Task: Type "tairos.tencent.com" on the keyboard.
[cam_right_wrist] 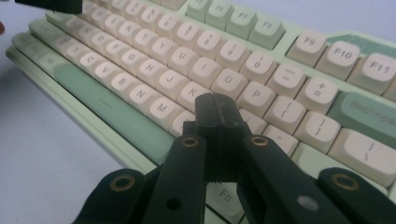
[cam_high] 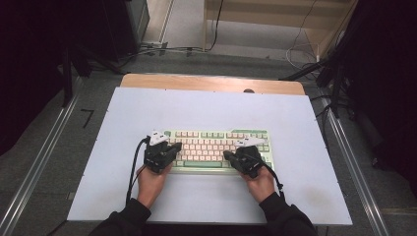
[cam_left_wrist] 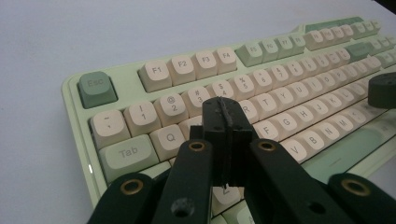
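Observation:
A pale green keyboard (cam_high: 216,147) with cream keys lies near the middle of the white table. My left gripper (cam_high: 176,146) hovers over its left end, jaws shut with nothing between them. In the left gripper view the closed gripper tips (cam_left_wrist: 225,112) sit above the W and E keys of the keyboard (cam_left_wrist: 154,74). My right gripper (cam_high: 228,155) is over the keyboard's right part, also shut and empty. In the right gripper view its closed gripper tips (cam_right_wrist: 215,105) stand above the keys near K and L of the keyboard (cam_right_wrist: 261,70).
The white table top (cam_high: 147,108) has bare room all round the keyboard. A wooden strip (cam_high: 211,82) runs along its far edge. Metal rails (cam_high: 44,157) flank both sides, and cables lie on the floor beyond.

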Tool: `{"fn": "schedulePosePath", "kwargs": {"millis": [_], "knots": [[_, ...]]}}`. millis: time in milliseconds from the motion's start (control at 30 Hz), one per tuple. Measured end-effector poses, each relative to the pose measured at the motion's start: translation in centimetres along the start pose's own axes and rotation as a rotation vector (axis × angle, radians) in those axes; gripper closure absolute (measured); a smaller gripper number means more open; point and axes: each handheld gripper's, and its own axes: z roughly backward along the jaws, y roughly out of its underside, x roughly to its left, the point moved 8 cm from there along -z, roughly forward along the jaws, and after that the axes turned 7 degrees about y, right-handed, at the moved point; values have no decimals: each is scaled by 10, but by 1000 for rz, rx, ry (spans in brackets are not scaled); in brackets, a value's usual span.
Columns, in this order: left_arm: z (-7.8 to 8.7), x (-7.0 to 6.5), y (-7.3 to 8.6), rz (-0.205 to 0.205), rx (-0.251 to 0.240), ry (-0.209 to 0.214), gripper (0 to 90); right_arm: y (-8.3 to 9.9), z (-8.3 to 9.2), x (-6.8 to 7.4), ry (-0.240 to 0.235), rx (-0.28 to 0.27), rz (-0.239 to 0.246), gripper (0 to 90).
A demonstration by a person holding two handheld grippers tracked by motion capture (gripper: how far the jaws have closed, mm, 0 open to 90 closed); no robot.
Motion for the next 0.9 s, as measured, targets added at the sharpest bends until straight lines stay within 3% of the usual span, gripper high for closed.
{"fn": "schedulePosePath", "kwargs": {"millis": [200,900], "knots": [[-1,-1,0,-6,4,5,900,-5,4,-4,6,-48,-30,873],[-5,-9,2,-12,15,26,900,-11,4,-4,1,-74,-42,873]]}}
